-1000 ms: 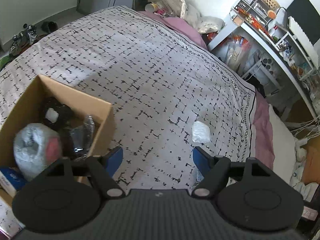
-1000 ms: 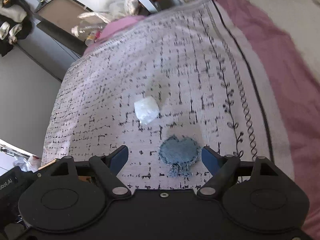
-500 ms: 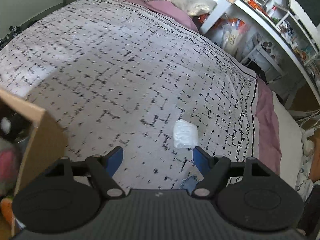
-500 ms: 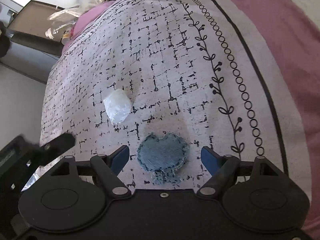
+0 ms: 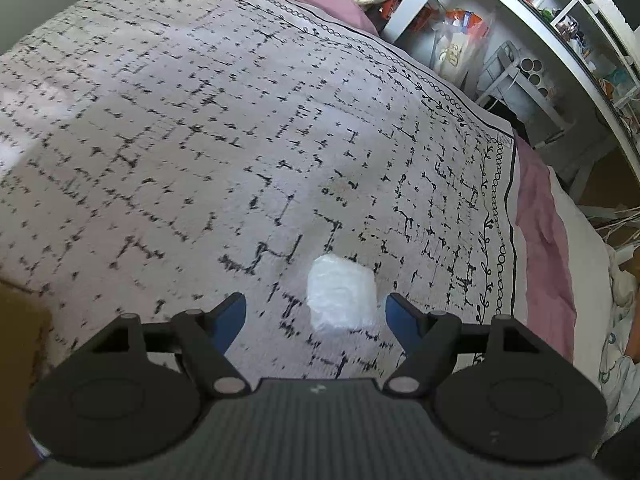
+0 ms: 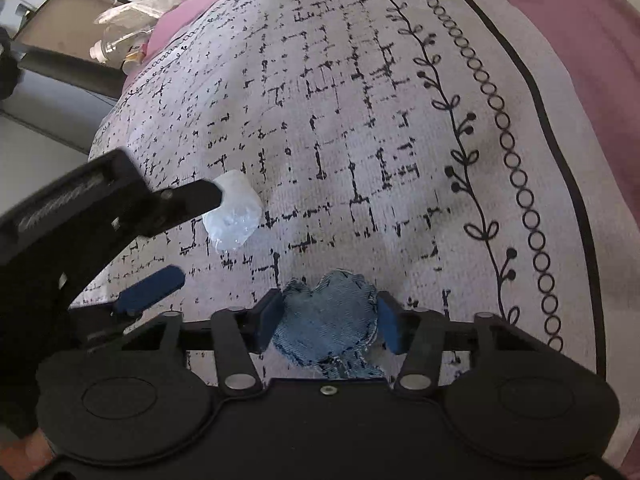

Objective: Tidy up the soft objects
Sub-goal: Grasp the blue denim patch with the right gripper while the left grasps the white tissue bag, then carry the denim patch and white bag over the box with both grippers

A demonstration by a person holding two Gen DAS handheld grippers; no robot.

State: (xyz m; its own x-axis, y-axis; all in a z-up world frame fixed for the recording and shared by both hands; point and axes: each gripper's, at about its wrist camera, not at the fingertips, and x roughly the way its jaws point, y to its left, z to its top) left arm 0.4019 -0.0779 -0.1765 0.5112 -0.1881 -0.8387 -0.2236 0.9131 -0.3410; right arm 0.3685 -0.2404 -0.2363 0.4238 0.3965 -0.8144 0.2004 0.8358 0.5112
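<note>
A blue denim heart (image 6: 328, 320) with frayed edges lies on the patterned bedspread (image 6: 360, 120), right in front of my right gripper (image 6: 330, 316). Its jaws are closing, and both blue pads touch the heart's sides. A small white plastic-wrapped wad (image 5: 340, 300) lies on the bedspread (image 5: 200, 140) between the tips of my left gripper (image 5: 316, 308), which stands open and well clear of it on both sides. In the right wrist view the left gripper (image 6: 192, 240) reaches in from the left around the same wad (image 6: 236, 216).
A cardboard box corner (image 5: 16, 340) shows at the left edge. A pink sheet (image 5: 540, 240) borders the bedspread on the right. Beyond it stand a white desk and shelves (image 5: 520, 60) full of clutter. Bottles and bags (image 6: 120, 36) lie at the far end of the bed.
My left gripper swung right, away from the box, and came down over the white wad. My right gripper sank onto the denim heart and narrowed its jaws to the heart's sides.
</note>
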